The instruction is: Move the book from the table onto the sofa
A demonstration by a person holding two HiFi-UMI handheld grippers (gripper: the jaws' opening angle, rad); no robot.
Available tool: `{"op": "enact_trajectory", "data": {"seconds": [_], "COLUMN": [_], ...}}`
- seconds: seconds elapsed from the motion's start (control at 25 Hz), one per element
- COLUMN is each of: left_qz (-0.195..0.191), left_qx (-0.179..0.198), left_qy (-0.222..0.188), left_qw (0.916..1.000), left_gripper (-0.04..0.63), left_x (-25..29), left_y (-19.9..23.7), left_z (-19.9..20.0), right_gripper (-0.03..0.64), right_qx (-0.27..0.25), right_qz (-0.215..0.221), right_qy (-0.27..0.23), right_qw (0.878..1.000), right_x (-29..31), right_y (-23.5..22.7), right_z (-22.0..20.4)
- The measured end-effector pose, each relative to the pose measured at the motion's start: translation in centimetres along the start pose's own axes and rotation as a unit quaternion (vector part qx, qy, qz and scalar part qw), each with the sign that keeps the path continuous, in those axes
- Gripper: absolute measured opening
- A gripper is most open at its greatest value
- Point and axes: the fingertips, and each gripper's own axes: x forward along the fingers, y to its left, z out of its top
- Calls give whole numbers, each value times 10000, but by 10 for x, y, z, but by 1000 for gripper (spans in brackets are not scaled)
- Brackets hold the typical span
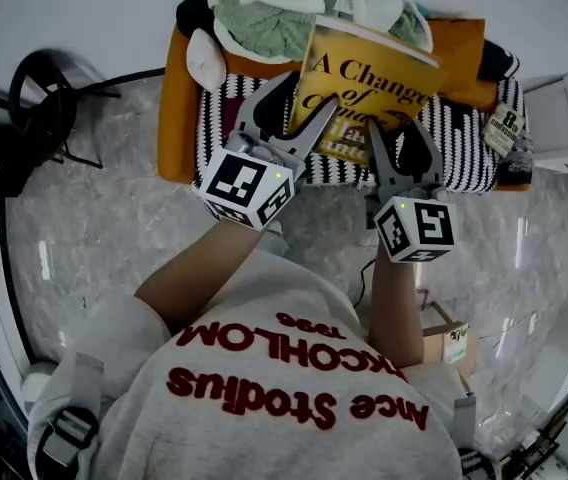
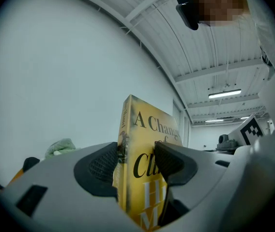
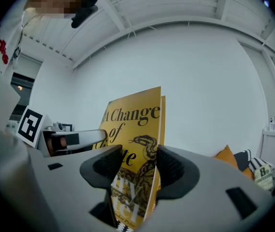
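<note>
A yellow book [image 1: 369, 78] titled "A Change of Climate" hangs tilted in the air over the orange sofa [image 1: 177, 98]. My left gripper [image 1: 302, 106] is shut on the book's lower left part, near the spine. In the left gripper view both pads press the book [image 2: 142, 129] at the left gripper [image 2: 136, 166]. My right gripper [image 1: 401, 136] is shut on the lower right edge. In the right gripper view the book [image 3: 132, 120] stands upright in the right gripper [image 3: 137, 167], cover facing left.
A black-and-white striped cover [image 1: 464, 158] lies across the sofa seat, with a green bundle [image 1: 264, 8] and dark cushions behind. A black chair [image 1: 44, 98] stands left on the marble floor. A white unit [image 1: 564, 118] is at right, a cardboard box [image 1: 449, 338] near my right arm.
</note>
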Motion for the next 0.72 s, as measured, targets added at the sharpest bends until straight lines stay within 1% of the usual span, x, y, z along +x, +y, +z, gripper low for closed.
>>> {"op": "enact_trajectory", "data": {"seconds": [0.24,0.36,0.44,0.6,0.72], "left_qz": [609,920,1068,1304,1467], "left_qx": [49,108,102,14,-18], "left_qy": [-5,24,42,96,165], "left_qw": [9981,9957,9942,9914,9890], "left_gripper": [239,239,239,239,239], "left_x": [-22,-30,-33,-41,-40], "left_y": [62,80,87,118,134], "left_z": [3,1,-3,-5,-9], "right_gripper": [242,242,241,242,241], "right_qx": [26,86,130,173,254], "right_qz": [627,945,1081,1287,1426], "right_qy": [90,135,179,315,428], "right_qw": [9980,9954,9939,9910,9885], "right_x": [57,75,83,110,127], "right_y": [39,50,53,71,75], "right_z": [-9,-17,-23,-29,-36]}}
